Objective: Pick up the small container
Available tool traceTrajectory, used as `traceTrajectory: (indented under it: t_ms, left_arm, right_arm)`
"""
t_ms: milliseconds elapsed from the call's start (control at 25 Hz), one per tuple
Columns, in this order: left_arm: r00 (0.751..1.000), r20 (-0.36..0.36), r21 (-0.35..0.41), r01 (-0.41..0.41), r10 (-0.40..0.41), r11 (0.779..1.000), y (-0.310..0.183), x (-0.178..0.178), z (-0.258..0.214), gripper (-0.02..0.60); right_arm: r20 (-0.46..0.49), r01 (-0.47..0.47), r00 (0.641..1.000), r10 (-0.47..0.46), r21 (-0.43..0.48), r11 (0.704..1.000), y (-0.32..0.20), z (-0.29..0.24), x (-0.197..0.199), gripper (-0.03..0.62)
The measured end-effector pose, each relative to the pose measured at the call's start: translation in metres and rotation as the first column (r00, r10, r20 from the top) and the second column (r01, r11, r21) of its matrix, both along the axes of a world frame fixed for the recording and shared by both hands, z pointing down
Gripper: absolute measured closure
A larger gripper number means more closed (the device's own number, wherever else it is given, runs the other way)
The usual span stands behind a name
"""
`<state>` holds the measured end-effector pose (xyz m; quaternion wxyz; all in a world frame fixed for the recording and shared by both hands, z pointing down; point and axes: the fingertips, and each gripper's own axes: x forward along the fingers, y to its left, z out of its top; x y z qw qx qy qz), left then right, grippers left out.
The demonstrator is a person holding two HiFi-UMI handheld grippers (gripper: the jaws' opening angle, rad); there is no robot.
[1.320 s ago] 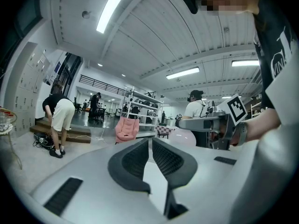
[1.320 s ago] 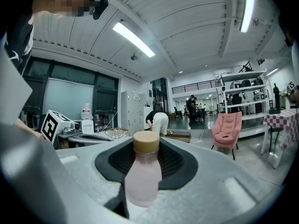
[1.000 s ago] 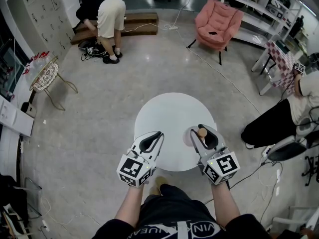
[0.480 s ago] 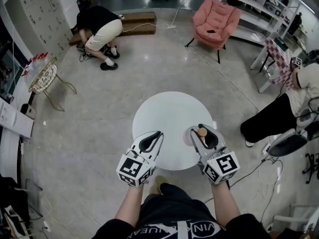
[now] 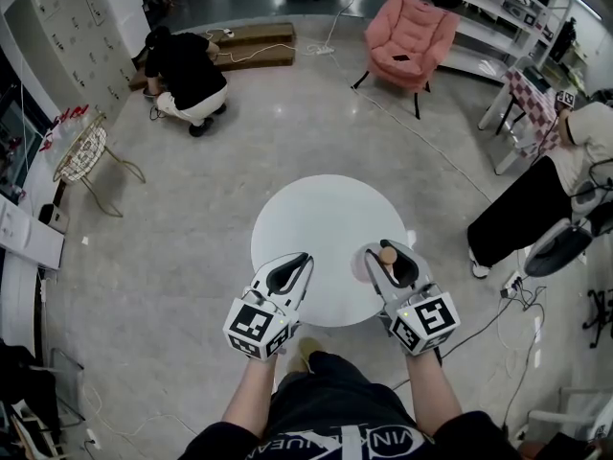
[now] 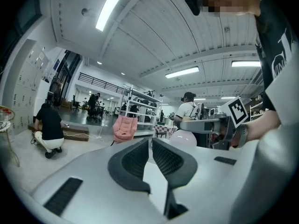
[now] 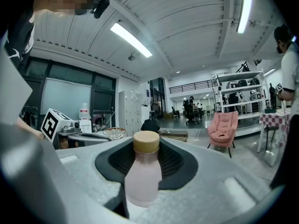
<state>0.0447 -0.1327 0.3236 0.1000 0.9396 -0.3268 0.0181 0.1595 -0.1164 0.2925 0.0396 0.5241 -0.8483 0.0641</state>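
Observation:
The small container is a pale pink bottle with a tan cap. It stands upright between the black pads of my right gripper, which is shut on it above the near right part of the round white table. In the right gripper view the bottle fills the gap between the jaws, its cap above the pads. My left gripper hovers over the table's near left edge. Its jaws meet at the tips with nothing between them. The bottle also shows in the left gripper view.
A pink armchair stands at the back. A person in black crouches at the far left and another sits at the right. A wire basket stand is at the left. Cables run over the floor.
Both grippers and the bottle have stayed where they were. The person at the far left has gone from bending over to crouching.

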Motion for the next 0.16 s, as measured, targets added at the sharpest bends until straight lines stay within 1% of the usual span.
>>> traceTrajectory:
  t_ms: [160]
  left_arm:
    - [1.0,-0.002,-0.003,-0.002,0.002,1.0,0.0018,0.0005,0.0011,0.552]
  right_arm:
    - [0.001,-0.004,1.0,0.004,-0.004,1.0,0.0024,0.0023,0.0004,0.461]
